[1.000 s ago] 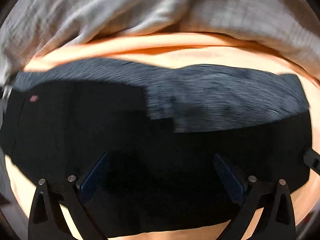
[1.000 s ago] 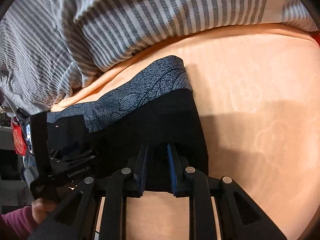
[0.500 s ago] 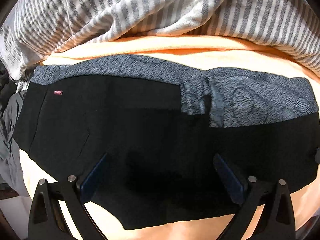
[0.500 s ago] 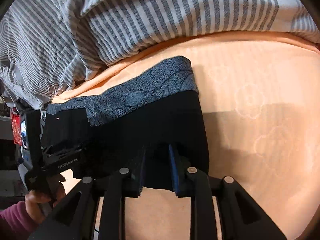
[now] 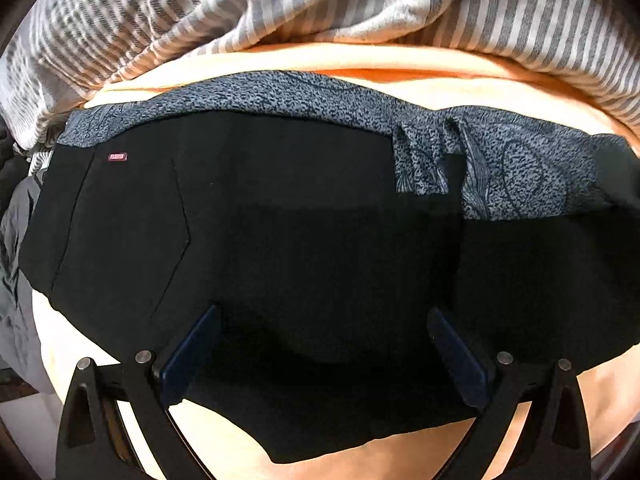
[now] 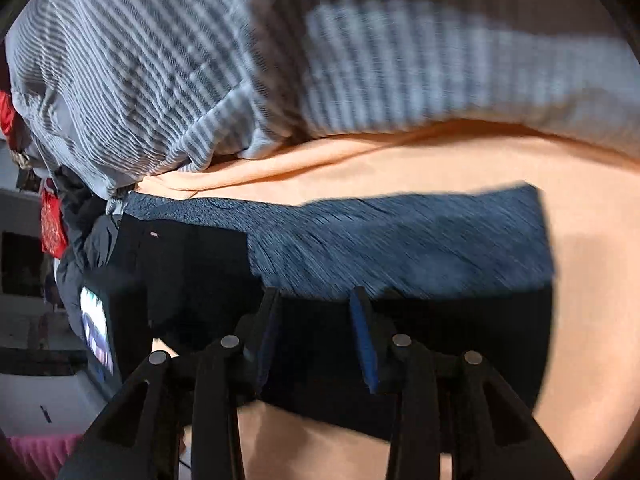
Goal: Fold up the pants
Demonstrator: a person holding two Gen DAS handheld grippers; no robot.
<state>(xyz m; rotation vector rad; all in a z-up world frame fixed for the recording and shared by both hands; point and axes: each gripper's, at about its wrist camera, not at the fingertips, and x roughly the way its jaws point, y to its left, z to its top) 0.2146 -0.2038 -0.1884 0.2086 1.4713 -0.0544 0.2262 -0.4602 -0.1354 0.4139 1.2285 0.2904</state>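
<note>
Black pants (image 5: 280, 240) with a patterned blue-grey band, laid flat mid-frame, are spanned by wide-parted left gripper (image 5: 324, 344) and right gripper (image 6: 316, 340), its jaws just opening, empty.

Right hand-held gripper (image 6: 316, 320) — jaws just been opening, drawn back off pants (image 6: 400, 240) — whole folded width now showing.

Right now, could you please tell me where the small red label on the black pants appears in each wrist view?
Left wrist: the red label sits upper left on the pants, just below the patterned grey band.
Right wrist: the label is a tiny blurred mark at middle left, near the pants' far end.
Shared landmark: the striped blanket beyond the pants.
</note>
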